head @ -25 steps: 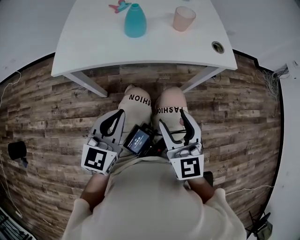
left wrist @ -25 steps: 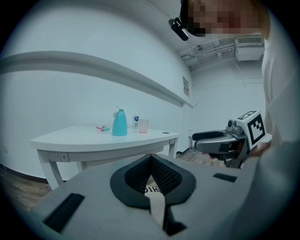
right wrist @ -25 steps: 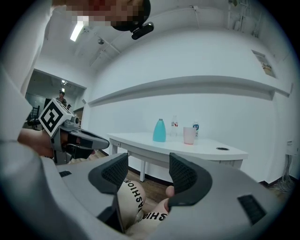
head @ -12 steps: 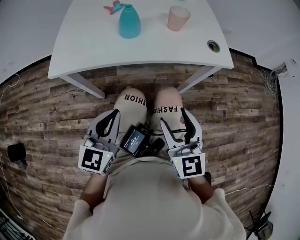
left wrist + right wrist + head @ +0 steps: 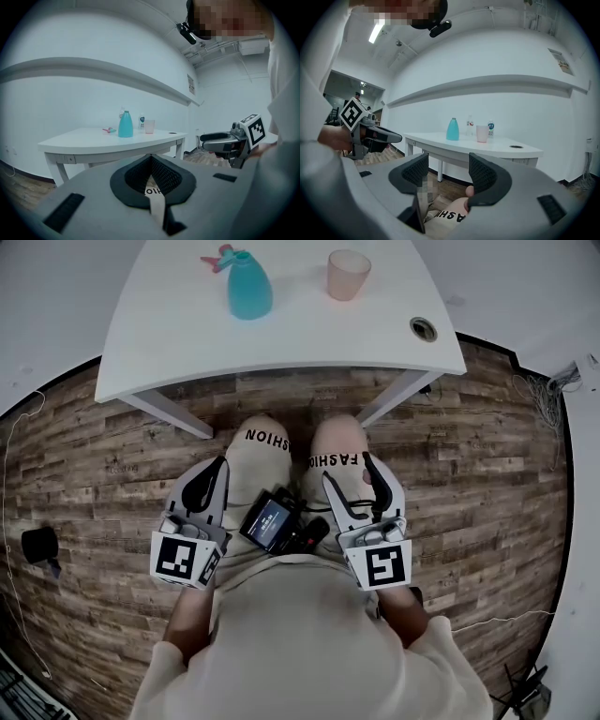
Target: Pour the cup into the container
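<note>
**Both jaws empty over your lap; cup and container stand on the counter**

Your left gripper [image 5: 151,159] has its jaws closed tip to tip with nothing caught in them. Only your knee shows through the loop behind the tips. Your right gripper [image 5: 448,161] has its jaws well apart, with nothing between them but your leg and the floor below. Both hang over your thighs, either side of a black device [image 5: 272,521] with a lit screen in your lap, well short of the counter [image 5: 281,348].

Out on that counter the pink cup [image 5: 348,275] stands upright. The teal container [image 5: 249,287] stands upright near it on your left, and the two do not touch. A small pink-and-teal thing [image 5: 217,258] lies just beyond the container.

This fits a cup waiting to be tipped as well as one already emptied and set back, so no move can be named. Either way, keep both grippers level and clear of the counter's edge. The container tapers to a narrow top, so I judge any pour would need the cup's lip right over that mouth and a slow tilt.

From above, the cup's inside looks plain pink, and whether it holds anything cannot be told. The container is opaque, so its contents are hidden.
</note>
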`<state>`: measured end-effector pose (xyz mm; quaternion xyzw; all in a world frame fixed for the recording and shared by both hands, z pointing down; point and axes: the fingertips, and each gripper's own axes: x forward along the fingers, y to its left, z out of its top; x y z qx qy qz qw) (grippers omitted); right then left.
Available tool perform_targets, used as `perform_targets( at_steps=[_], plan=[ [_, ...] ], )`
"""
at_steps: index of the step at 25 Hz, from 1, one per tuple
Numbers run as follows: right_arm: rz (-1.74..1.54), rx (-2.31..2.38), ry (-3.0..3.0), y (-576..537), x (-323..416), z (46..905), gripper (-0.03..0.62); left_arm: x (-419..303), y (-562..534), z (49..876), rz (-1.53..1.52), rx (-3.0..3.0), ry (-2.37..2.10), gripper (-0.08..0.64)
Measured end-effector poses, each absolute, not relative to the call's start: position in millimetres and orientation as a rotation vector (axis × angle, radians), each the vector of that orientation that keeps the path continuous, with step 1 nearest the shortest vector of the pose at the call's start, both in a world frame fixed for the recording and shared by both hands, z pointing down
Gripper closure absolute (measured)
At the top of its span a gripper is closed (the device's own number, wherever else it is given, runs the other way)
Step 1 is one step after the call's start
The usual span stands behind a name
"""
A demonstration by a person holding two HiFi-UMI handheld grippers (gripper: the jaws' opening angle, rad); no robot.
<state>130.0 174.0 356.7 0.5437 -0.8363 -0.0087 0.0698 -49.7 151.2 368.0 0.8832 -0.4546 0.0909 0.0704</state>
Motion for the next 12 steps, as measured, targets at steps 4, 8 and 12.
perform_targets(
  at_steps=[4,8,12],
  plan=[
    [-0.024,1.627,-2.525,175.1,127.9,358.1,0.314,-50.2,150.6,369.6,0.278,2.654,-1.368,0.549],
    [-0.031,1.616,-2.517,175.7,124.8,359.1,0.318,-50.4,149.3,370.1,0.274,2.658,-1.358,0.549],
    [-0.049,1.606,-2.513,176.8,124.0,359.3,0.318,-49.9,150.1,371.8,0.271,2.657,-1.351,0.549]
  ],
)
